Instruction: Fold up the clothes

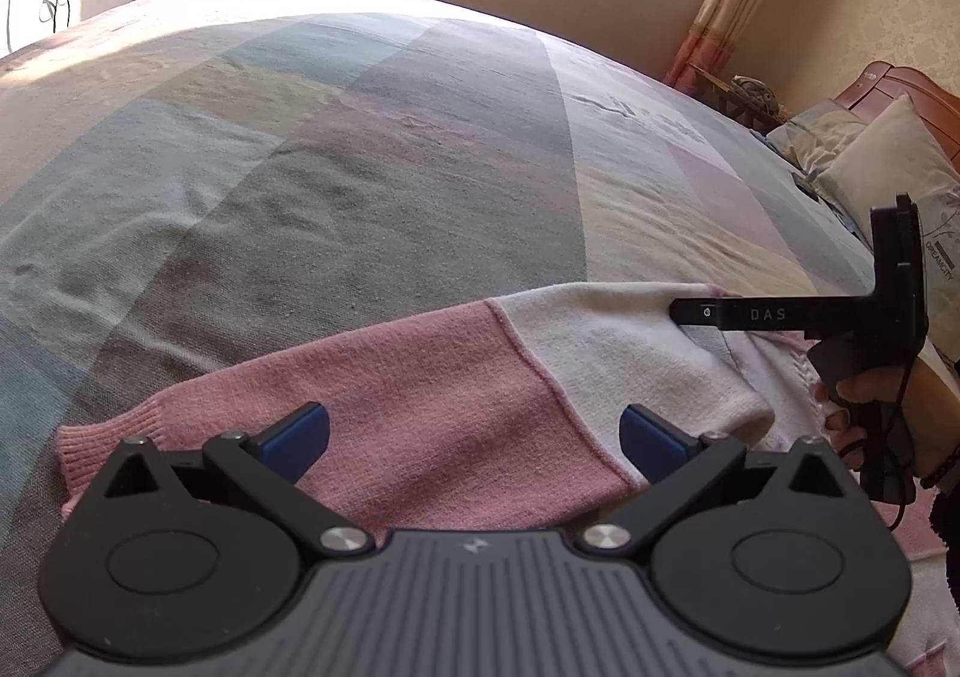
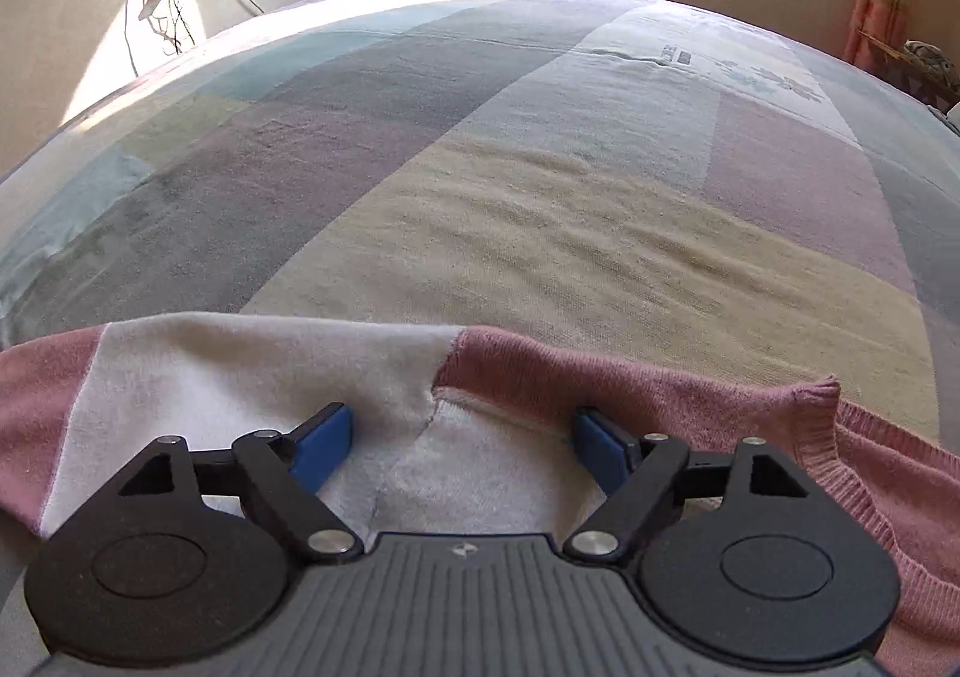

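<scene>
Left wrist view
Left gripper: hovering over the sweater, blue pads spread wide, clamping nothing.
Sweater: lying flat on the near part of the bedspread, pink sleeve stretching left of the white panel, ribbed cuff ending at the far left.
Right gripper: reaching in from the right of the sweater, its dark finger lying over the white panel's far edge; a hand gripping its handle.
Bedspread: spreading beyond the sweater in pastel blocks.
Pillows: sitting far right of the sweater.

Right wrist view
Right gripper: hanging over the sweater, jaws gaping, pinching nothing.
Pink part: bunching right of the white panel.
Bedspread: stretching beyond the sweater.
</scene>
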